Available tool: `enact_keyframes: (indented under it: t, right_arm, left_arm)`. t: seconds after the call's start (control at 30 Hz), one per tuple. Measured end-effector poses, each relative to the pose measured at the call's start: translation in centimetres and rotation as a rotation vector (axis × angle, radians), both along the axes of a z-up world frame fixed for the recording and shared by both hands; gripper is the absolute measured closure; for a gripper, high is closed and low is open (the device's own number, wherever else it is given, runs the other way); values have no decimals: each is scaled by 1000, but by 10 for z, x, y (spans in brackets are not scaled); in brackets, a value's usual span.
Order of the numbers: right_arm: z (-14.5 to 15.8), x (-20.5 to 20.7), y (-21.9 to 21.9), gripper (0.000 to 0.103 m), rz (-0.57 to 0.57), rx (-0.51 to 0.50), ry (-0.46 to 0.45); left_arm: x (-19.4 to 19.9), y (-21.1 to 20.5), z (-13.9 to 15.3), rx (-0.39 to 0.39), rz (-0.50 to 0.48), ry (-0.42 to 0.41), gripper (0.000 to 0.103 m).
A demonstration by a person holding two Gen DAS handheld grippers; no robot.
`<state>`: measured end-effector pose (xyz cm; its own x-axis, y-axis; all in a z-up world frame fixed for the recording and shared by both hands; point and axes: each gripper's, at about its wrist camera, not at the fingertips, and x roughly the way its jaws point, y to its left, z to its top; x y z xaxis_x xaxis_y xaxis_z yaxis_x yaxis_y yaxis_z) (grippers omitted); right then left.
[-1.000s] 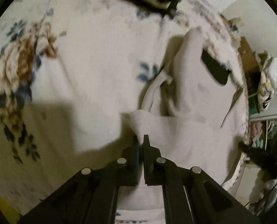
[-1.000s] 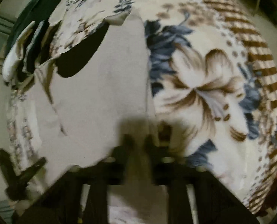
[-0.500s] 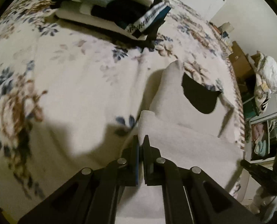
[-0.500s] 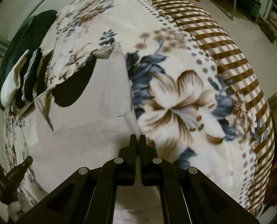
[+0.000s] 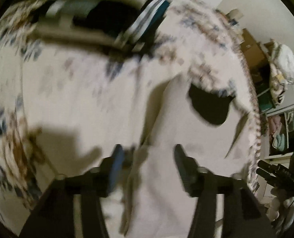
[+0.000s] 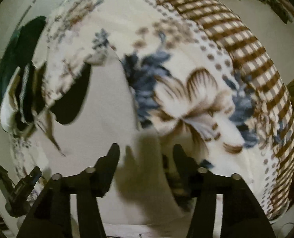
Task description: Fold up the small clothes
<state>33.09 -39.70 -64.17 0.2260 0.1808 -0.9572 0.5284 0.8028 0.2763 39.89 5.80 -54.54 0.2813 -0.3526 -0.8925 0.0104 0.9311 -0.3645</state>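
The pale beige garment (image 5: 166, 178) is lying spread flat on the flowery blanket (image 5: 77, 99) that covers the bed, dark neck opening (image 5: 210, 109) at the far end, and its near edge sits right between both sets of fingers. The left gripper (image 5: 147, 152) has its fingers wide apart with nothing in them, just cloth underneath. Same deal with the right gripper (image 6: 146, 151), fingers spread and gripping nothing, with the garment (image 6: 103, 119) running along the left of the big brown and blue flower print (image 6: 190, 103). A stack of folded clothes (image 5: 107, 15) sits further back on the bed. Left view is pretty blurry.
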Motion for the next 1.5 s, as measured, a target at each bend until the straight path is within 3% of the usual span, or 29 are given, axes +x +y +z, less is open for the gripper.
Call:
enact_keyframes:
  t: [0.2,0.47,0.53,0.57,0.63,0.67,0.7,0.73,0.97,1.17,1.33,1.5]
  right_arm:
    - [5,64,0,35,45,-52,-35]
    - [-15,174,10,35,191,-209,-15]
    - [-29,197,19,35,264,-243,29]
    - [-40,207,24,35,305,-252,70]
    - [-53,216,32,38,364,-285,110]
    - [-57,218,38,60,408,-308,119]
    - [-59,218,42,94,430,-327,125]
    - [-56,215,46,98,442,-336,115]
    - [7,166,49,99,373,-289,-82]
    - [61,77,63,99,311,-243,-200]
    - [64,-5,76,99,309,-214,-208]
    - [36,-73,81,99,342,-176,-142]
  left_arm:
    - [64,-46,-4,82,-139,-63,46]
    - [123,-110,-66,311,-379,-14,48]
    - [126,-111,-67,301,-391,-35,63]
    - [126,-110,-66,289,-392,-41,92]
    - [124,-105,-61,252,-373,-56,96]
    - [123,-102,-56,234,-363,-70,97]
    - [119,-97,-50,217,-351,-86,97]
    - [115,-94,-45,207,-344,-97,97]
    - [64,-71,13,132,-272,-187,98]
    - [-8,-55,50,129,-213,-219,98]
    - [-66,-45,44,136,-176,-165,98]
    - [-110,-28,6,113,-152,-4,93]
